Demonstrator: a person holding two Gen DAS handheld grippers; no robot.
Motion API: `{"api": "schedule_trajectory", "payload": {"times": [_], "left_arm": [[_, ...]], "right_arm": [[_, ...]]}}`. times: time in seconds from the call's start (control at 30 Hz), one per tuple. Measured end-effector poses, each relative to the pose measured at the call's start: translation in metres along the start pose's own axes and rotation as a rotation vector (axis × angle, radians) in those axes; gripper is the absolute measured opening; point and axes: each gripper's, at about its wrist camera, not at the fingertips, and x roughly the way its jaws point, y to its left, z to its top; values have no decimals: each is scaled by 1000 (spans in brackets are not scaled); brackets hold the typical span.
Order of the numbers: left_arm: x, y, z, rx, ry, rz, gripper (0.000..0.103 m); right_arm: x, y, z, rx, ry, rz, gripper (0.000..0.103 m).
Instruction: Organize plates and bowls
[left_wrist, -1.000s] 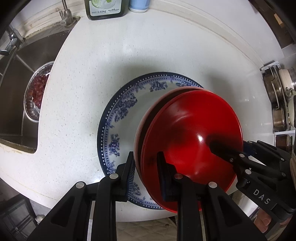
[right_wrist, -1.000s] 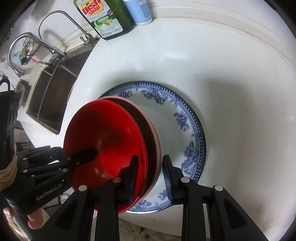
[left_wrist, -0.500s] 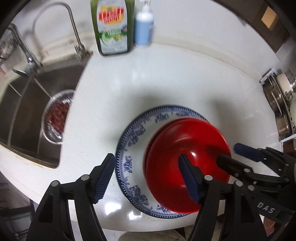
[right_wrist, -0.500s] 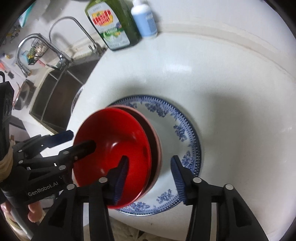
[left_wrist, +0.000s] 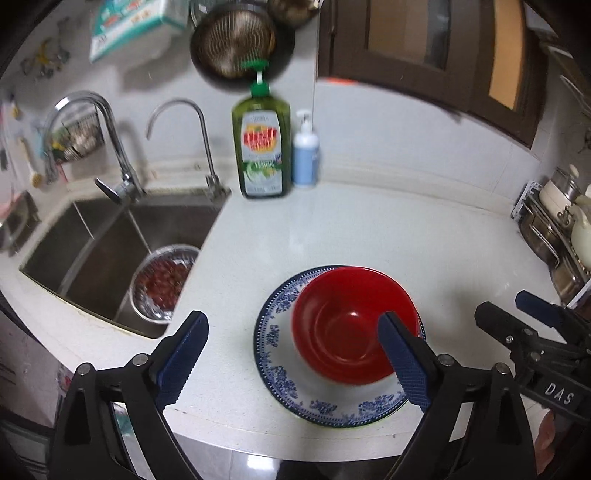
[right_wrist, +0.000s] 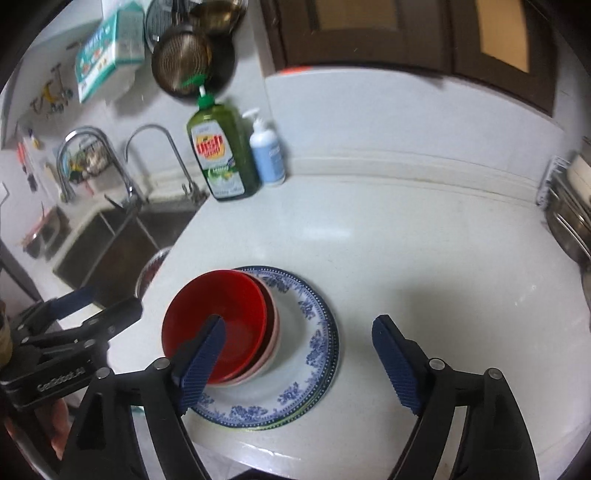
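A red bowl (left_wrist: 343, 325) (right_wrist: 221, 299) sits nested in a pinkish bowl (right_wrist: 271, 321). Both rest on a blue-and-white plate (left_wrist: 280, 369) (right_wrist: 303, 369) near the counter's front edge, with another plate's rim showing beneath it. My left gripper (left_wrist: 291, 317) (right_wrist: 110, 299) hovers above and in front of the stack, its jaws opening wide, the pads touching nothing. My right gripper (right_wrist: 299, 320) (left_wrist: 500, 301) is likewise lifted clear, jaws opening, with nothing gripped. The red bowl stands free of both.
A steel sink (left_wrist: 110, 240) at the left holds a metal strainer of red fruit (left_wrist: 162, 280). A green dish-soap bottle (left_wrist: 260, 147) and a white pump bottle (left_wrist: 306, 155) stand at the wall. A rack of pots (left_wrist: 554, 229) sits at the right.
Both grippers were shut on the red bowl's rim. They have let go, spread wide and drawn up and back. The bowl stays on the stack.
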Motion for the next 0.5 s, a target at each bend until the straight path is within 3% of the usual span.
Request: {"api": "schedule_trajectory", "payload": {"times": [0.27,0.37,0.5], "left_arm": [[-38,0,-37,53,-90,-22,103],[-58,2,-52,66,-133,-22,103],[-84,6,-70,90,-170,-29,103]], "right_arm": [[-42,15,-47,-33,-111,-62,83],[-62,21,-69,-19,-151,-94,90],[-88,30,-95,7,-193,-121,90]]}}
